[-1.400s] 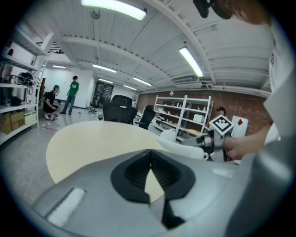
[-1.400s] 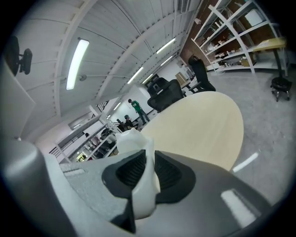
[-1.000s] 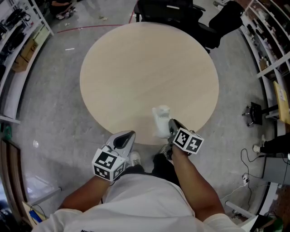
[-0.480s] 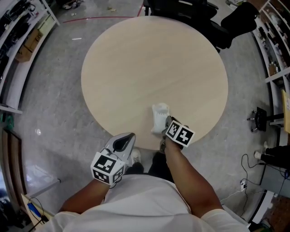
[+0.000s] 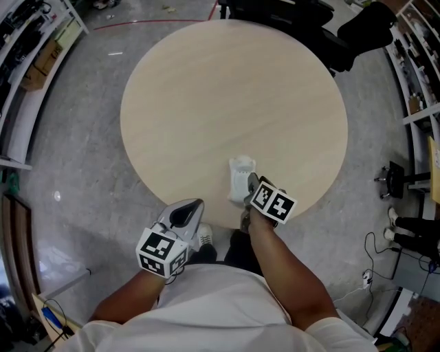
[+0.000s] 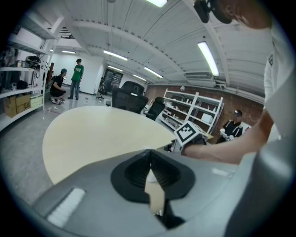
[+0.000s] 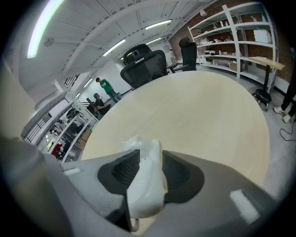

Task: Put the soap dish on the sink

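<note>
The white soap dish (image 5: 240, 180) lies on the round beige table (image 5: 234, 103), close to its near edge. My right gripper (image 5: 249, 188) reaches it from the near side. In the right gripper view the soap dish (image 7: 145, 185) fills the gap between the jaws of the right gripper (image 7: 150, 158). The jaws are opening, and a thin gap shows beside the left pad. My left gripper (image 5: 193, 205) hangs off the table's near edge, left of the dish. In its own view the left gripper (image 6: 150, 165) is shut, with nothing between the pads.
Black office chairs (image 5: 275, 10) stand at the table's far side. Shelving lines the left (image 5: 27, 62) and right (image 5: 419, 69) walls over grey floor. The person's shoes (image 5: 205, 239) show below the table edge. Two people (image 6: 77, 78) are far off by a shelf.
My right gripper moved forward and down with the soap dish, bringing it onto the table near the edge. The left gripper has hardly moved.
</note>
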A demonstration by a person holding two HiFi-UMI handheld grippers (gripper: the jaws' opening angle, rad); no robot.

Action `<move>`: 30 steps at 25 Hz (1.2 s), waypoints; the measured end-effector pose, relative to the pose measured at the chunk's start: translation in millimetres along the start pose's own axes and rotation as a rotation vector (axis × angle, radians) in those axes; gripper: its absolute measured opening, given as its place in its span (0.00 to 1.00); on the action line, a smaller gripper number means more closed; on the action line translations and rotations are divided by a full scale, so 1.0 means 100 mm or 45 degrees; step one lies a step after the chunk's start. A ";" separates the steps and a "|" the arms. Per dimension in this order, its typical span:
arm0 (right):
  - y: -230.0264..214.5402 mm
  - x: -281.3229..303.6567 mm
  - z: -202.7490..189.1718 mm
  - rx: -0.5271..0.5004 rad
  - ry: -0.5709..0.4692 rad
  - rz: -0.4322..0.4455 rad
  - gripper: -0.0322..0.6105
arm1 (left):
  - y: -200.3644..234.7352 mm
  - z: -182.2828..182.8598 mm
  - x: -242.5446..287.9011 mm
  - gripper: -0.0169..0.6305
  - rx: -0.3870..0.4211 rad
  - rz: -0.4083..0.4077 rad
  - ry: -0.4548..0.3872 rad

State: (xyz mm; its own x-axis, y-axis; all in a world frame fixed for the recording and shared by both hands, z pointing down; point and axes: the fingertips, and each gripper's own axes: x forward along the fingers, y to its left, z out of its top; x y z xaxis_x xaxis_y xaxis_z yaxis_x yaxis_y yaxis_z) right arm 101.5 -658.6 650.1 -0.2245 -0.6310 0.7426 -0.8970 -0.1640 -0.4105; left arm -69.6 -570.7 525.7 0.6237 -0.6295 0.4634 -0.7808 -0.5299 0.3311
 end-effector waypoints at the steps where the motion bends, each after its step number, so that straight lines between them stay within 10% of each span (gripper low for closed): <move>1: -0.01 -0.04 0.02 -0.004 -0.002 0.010 0.28 | 0.00 0.00 0.01 0.04 0.002 -0.002 0.000; 15: -0.03 -0.60 0.15 -0.058 -0.111 0.220 0.15 | -0.09 0.16 0.03 0.04 0.055 -0.070 -0.042; 22: 0.56 -1.31 0.18 -0.108 -0.237 0.645 0.05 | -0.17 0.24 -0.08 0.04 0.108 -0.113 -0.072; 26: 0.83 -1.71 0.22 0.116 -0.290 0.980 0.05 | -0.29 0.25 -0.14 0.04 0.137 -0.153 -0.075; 30: 0.93 -2.05 0.20 -0.021 -0.317 1.041 0.05 | -0.50 0.27 -0.16 0.04 0.145 -0.175 -0.098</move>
State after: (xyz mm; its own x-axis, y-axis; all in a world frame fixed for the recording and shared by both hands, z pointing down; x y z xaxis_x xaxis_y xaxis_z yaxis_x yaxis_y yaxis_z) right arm 72.0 -559.9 449.4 -0.7151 -0.6947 0.0775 -0.4952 0.4252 -0.7577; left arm -39.0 -549.3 479.8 0.7283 -0.5865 0.3543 -0.6819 -0.6716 0.2898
